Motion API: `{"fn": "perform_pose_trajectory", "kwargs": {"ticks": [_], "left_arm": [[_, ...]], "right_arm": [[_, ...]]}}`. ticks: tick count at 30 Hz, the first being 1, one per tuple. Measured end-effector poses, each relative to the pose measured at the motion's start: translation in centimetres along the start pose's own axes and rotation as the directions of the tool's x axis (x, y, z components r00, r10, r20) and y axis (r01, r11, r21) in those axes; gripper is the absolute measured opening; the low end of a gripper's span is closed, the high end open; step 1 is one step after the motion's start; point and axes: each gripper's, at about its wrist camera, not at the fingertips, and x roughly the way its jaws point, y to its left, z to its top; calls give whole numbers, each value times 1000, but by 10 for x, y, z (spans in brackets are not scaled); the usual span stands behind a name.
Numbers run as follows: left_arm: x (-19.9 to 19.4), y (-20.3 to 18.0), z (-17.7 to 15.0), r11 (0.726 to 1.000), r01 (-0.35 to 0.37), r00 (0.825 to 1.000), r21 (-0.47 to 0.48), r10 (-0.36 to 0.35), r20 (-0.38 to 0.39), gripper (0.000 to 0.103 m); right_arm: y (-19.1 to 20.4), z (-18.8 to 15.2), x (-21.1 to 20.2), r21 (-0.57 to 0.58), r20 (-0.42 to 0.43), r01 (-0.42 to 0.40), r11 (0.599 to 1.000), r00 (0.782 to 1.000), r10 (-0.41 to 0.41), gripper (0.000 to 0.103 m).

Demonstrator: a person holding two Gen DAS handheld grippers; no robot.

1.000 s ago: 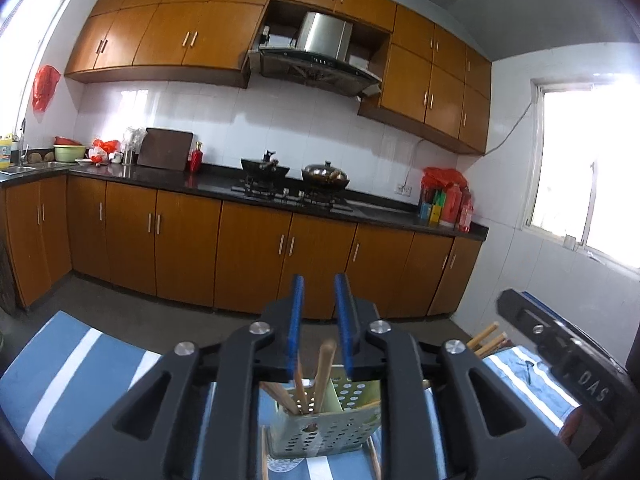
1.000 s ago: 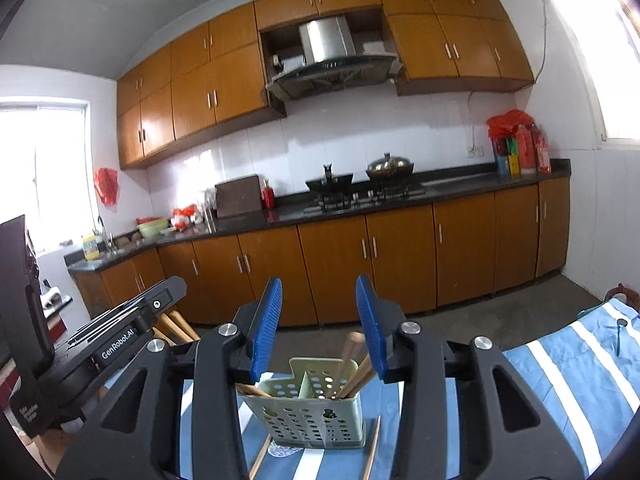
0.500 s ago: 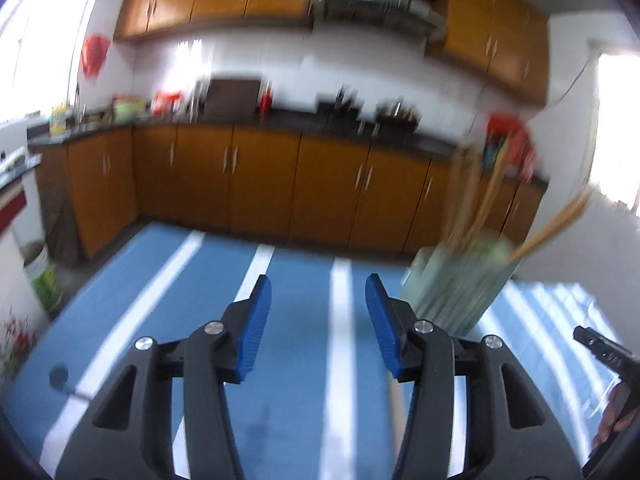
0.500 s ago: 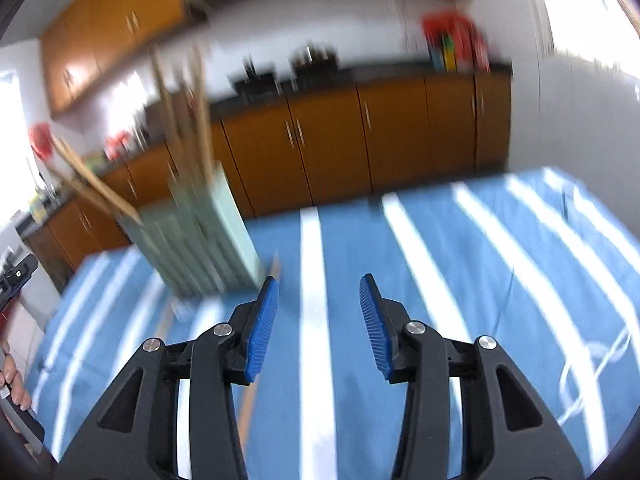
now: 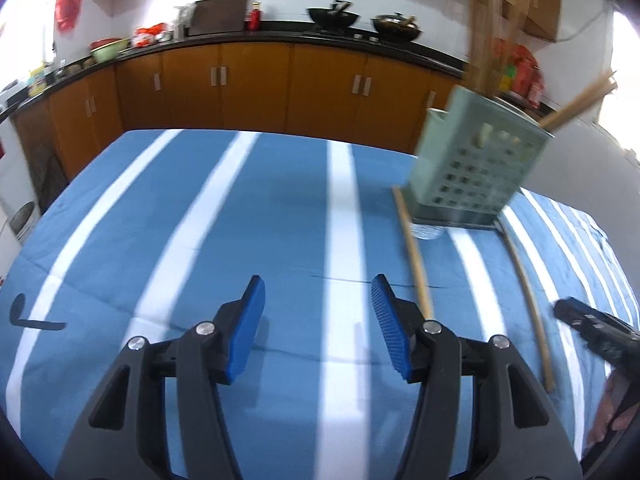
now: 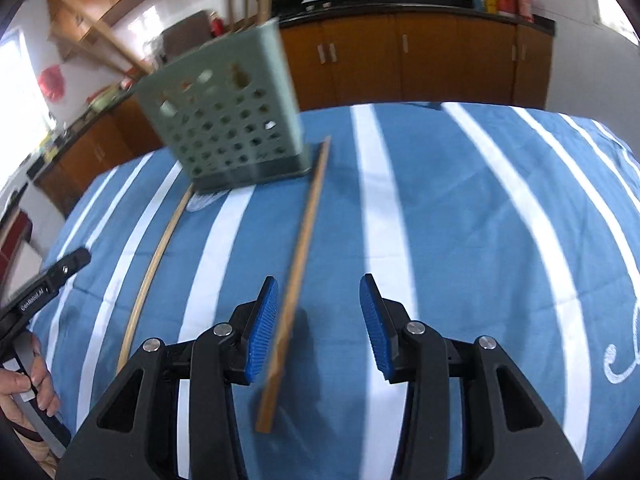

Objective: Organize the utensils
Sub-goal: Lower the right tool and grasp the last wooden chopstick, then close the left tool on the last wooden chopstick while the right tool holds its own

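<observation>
Wooden chopsticks are the utensils being sorted, and most already stand in the pale green perforated holder [image 5: 476, 168], which sits on a blue cloth with white stripes [image 5: 200, 216] in the upper right of the left wrist view and the upper left of the right wrist view. Several sticks rise out of its top, blurred, some leaning outward.

Two loose chopsticks are left on the cloth. In the right wrist view one straight chopstick [image 6: 298, 268] runs from beside the holder's base down to the lower centre of the frame, and a second chopstick [image 6: 154, 268] lies to its left, starting at the holder's other corner.

The right gripper [image 6: 318, 324] hovers over the near end of the straight chopstick; its blue pads stand partly apart, the stick passes close beside the left pad, and nothing is gripped. The left gripper [image 5: 318, 328], at lower centre of its own view, has its jaws opening over bare cloth with nothing between them; the nearer chopstick [image 5: 412, 248] lies just right of its right pad.

By this showing the job looks mostly done: two sticks remain to be lifted and dropped into the holder.
</observation>
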Motion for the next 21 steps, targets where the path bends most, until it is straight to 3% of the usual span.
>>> {"fn": "perform_pose_trajectory", "kwargs": {"ticks": [3, 6, 7, 13, 16, 18, 21], "left_arm": [[4, -19, -1, 999, 28, 1000, 36, -27, -16, 55], [11, -38, -6, 996, 48, 998, 69, -45, -44, 55], [14, -42, -7, 996, 52, 997, 77, -48, -53, 55], [27, -60, -15, 992, 60, 994, 111, -49, -102, 48], [36, -65, -18, 991, 51, 991, 123, -35, -131, 31], [38, -68, -19, 990, 32, 991, 140, -13, -136, 9], [40, -66, -17, 990, 11, 990, 142, 9, -138, 8]], "right_arm": [[8, -5, 11, -31, -40, 8, 999, 999, -9, 39], [12, -11, 13, -86, -17, 69, 994, 997, -71, 12], [9, -10, 12, -80, -17, 78, 994, 997, -80, 8], [-31, -6, 6, 45, -4, 131, 990, 991, -131, 8], [-37, -6, 4, 39, -3, 135, 990, 991, -135, 8], [-36, -7, 5, 28, -1, 136, 990, 991, -136, 8], [-34, -6, 7, 14, -3, 129, 992, 992, -129, 8]]}}
